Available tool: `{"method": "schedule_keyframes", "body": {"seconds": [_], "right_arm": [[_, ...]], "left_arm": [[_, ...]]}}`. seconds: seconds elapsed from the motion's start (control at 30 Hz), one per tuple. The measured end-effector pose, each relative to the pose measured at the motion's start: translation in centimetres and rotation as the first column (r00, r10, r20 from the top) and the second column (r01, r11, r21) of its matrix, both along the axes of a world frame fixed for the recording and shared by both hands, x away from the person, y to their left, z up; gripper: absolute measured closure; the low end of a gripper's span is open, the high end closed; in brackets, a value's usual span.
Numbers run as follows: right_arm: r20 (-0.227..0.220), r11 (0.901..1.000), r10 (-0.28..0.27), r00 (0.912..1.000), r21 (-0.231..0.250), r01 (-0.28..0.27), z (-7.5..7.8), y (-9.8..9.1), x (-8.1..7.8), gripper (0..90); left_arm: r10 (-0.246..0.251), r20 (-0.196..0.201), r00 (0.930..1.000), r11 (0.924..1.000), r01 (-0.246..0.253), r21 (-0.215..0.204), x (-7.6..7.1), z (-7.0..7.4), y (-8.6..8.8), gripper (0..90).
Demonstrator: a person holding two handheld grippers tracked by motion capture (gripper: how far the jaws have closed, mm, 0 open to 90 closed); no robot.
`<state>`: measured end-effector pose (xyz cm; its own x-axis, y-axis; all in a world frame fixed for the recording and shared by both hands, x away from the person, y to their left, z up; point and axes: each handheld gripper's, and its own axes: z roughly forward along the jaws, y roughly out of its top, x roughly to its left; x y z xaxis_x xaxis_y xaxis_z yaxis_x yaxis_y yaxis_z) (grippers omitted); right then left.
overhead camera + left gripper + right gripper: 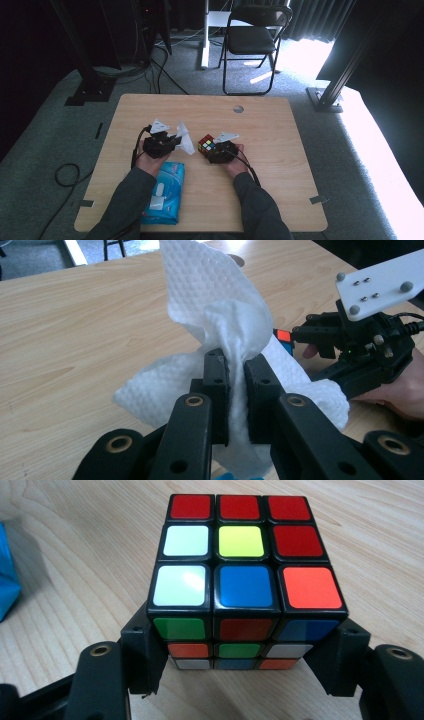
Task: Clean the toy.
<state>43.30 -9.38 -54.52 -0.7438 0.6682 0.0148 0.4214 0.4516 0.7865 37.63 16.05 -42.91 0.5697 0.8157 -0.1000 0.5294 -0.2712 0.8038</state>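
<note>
A crumpled white wipe [215,305] stands up from my left gripper [236,365], whose jaws are shut on its lower folds. From above, that wipe [185,139] sticks out to the right of the left gripper [172,141], left of the table's centre. A scrambled Rubik's cube [240,580] sits between the jaws of my right gripper [245,645], which press on its lower layers from both sides. In the high view the cube [206,144] is tilted at the tip of the right gripper [212,150], close beside the wipe. A red corner of the cube [283,336] peeks out behind the wipe.
A blue pack of wipes [165,192] lies under the person's left forearm near the front edge of the wooden table [270,150]. A round cable hole [238,108] sits at the table's far edge. A black folding chair [252,35] stands behind the table.
</note>
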Motion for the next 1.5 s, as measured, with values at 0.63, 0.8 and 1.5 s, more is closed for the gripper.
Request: {"method": "schedule_keyframes", "body": {"seconds": [0.63,0.8,1.5], "right_arm": [[0.034,0.9978,0.058,0.9977,0.029,-0.059,1.3,0.6,-1.5,34.0],[0.033,0.9974,0.063,0.9975,0.032,-0.064,1.5,0.7,-1.6,34.0],[0.035,0.9959,0.082,0.996,0.036,-0.083,1.6,1.5,-1.8,34.0]], "left_arm": [[-0.012,-0.024,0.9996,0.9998,0.013,0.017,1.2,-0.9,-1.0,82.9],[-0.003,-0.044,0.999,0.9996,0.005,0.028,1.7,-1.3,-1.3,82.9],[0.013,-0.043,0.999,0.9912,-0.007,0.132,3.0,-2.5,-3.6,82.8]]}}
